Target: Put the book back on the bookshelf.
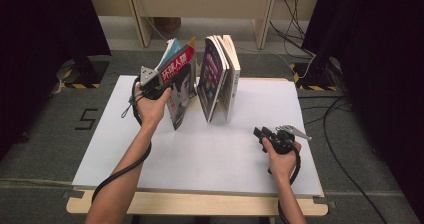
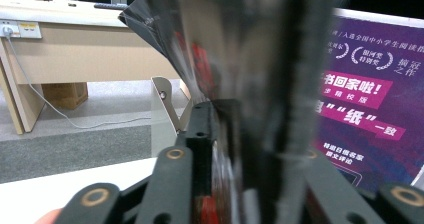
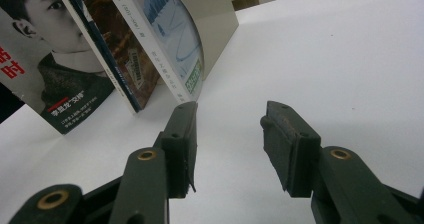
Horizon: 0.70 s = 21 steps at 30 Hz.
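Magazine [image 2: 250,59] blurred between the left claw's jaws, contact unclear, purple book [image 2: 370,99] cut by the right edge

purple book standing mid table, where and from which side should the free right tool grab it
Grip the purple book at its top edge, coming down from above with the right tool. It stands on end and leans against the neighbouring books, so the top is the exposed part; probably pinch across the cover's thickness.
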{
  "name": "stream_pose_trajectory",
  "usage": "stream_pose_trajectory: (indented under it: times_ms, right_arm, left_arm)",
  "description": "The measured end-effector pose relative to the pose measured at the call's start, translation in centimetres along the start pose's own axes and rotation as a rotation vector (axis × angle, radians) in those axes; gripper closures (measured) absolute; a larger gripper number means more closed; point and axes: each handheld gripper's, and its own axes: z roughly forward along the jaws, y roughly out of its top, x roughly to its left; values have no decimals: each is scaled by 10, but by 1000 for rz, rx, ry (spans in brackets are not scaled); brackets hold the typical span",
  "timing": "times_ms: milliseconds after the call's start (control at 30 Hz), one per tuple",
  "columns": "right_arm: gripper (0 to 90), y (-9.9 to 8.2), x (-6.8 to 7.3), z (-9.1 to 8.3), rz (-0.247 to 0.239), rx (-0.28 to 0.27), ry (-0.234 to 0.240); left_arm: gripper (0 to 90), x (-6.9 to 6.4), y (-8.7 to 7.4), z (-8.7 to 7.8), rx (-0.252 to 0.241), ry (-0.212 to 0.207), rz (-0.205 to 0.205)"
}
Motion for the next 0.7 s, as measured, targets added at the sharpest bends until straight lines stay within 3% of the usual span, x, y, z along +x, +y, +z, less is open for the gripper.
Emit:
stream_pose_trajectory:
  times_ms: [200,400,700]
  right_arm:
    - [575,0,0,0,4,-1,2]
    - [575,0,-1,0,9,1,6]
    - [575,0,-2,0,12,2,7]
  left_arm:
    - [839,-1,1,-1,12,14,22]
    - [859,-4,3,-2,23,18,22]
    - [863,-6,7,-3,-38,32,49]
